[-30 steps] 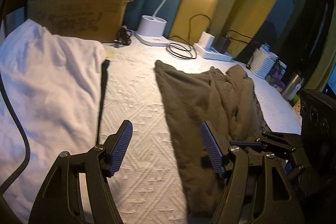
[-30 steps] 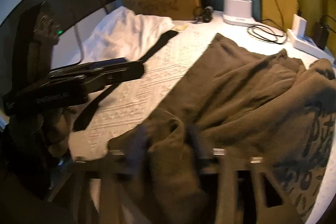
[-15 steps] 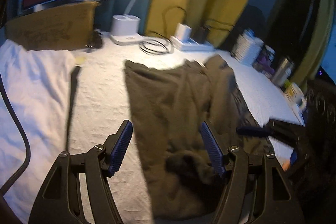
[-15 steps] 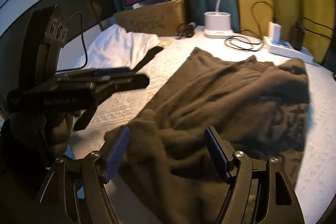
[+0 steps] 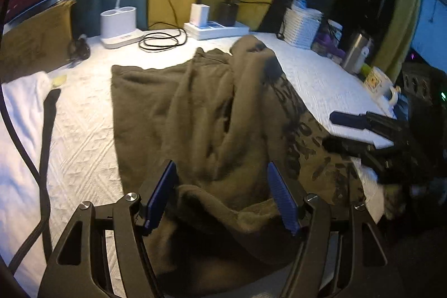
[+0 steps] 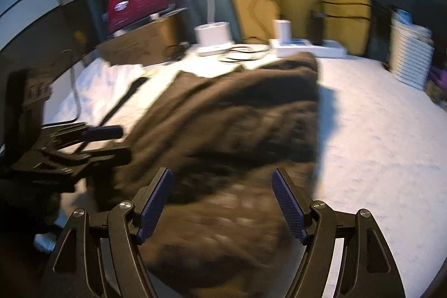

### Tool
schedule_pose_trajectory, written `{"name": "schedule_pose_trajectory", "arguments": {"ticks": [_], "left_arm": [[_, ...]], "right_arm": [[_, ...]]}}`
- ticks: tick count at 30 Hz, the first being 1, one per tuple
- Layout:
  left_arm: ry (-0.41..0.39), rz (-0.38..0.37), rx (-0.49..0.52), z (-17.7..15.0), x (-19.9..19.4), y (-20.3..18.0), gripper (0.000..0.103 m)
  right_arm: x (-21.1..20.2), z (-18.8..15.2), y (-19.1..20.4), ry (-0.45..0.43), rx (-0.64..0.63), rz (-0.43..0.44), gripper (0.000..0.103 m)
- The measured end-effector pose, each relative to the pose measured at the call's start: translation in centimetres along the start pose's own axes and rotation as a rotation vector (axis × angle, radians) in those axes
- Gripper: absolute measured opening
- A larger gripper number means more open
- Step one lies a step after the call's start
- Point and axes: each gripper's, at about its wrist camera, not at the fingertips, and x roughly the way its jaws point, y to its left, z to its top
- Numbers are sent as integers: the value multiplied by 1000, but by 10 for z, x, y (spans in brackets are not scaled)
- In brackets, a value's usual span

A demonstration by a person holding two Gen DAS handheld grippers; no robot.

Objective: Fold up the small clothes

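Note:
An olive-brown garment with dark printed lettering (image 5: 212, 113) lies rumpled on the white textured table cover (image 5: 83, 130); it also shows blurred in the right wrist view (image 6: 232, 136). My left gripper (image 5: 222, 197) is open, its blue pads over the garment's near hem, holding nothing. My right gripper (image 6: 222, 203) is open above the garment's near part and empty. The right gripper also shows at the right of the left wrist view (image 5: 371, 130); the left gripper shows at the left of the right wrist view (image 6: 92, 141).
White cloth (image 5: 19, 113) lies at the left with a black strap (image 5: 47, 130) along it. At the back stand a cardboard box (image 5: 36, 43), lamp base (image 5: 118, 24), coiled cable (image 5: 162, 39), power strip (image 5: 215, 27). A white stack (image 5: 301, 27), metal bottle (image 5: 356, 52) and mug (image 5: 380, 83) stand right.
The right gripper has let go of the garment fold and opened, then swung right. Both views have panned right over the garment, which now lies more bunched near the front.

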Motion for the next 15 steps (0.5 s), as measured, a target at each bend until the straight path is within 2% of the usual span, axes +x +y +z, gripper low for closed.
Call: {"name": "schedule_pose_trajectory", "arguments": {"ticks": [5,6,7,8,10,15], "left_arm": [[12,-7,-5,-4,4,3,67],[18,-6,-1,-6,5,4,63],[23,-2,4,-7,5,3,44],[39,13,13,-9,6,2,34],[38,49,28,-13,4,2,4],[12,83,-19,-27,-11,5,3]], "right_arm": [[4,-14,-41,22,80,-106,76],[7,-17,-46,31,91,-116,76],[8,-19,-51,40,105,-115,76],[8,-20,-53,42,115,-107,76],[7,-20,-51,37,96,-107,76],[13,-20,-38,58,43,-128,76]]}}
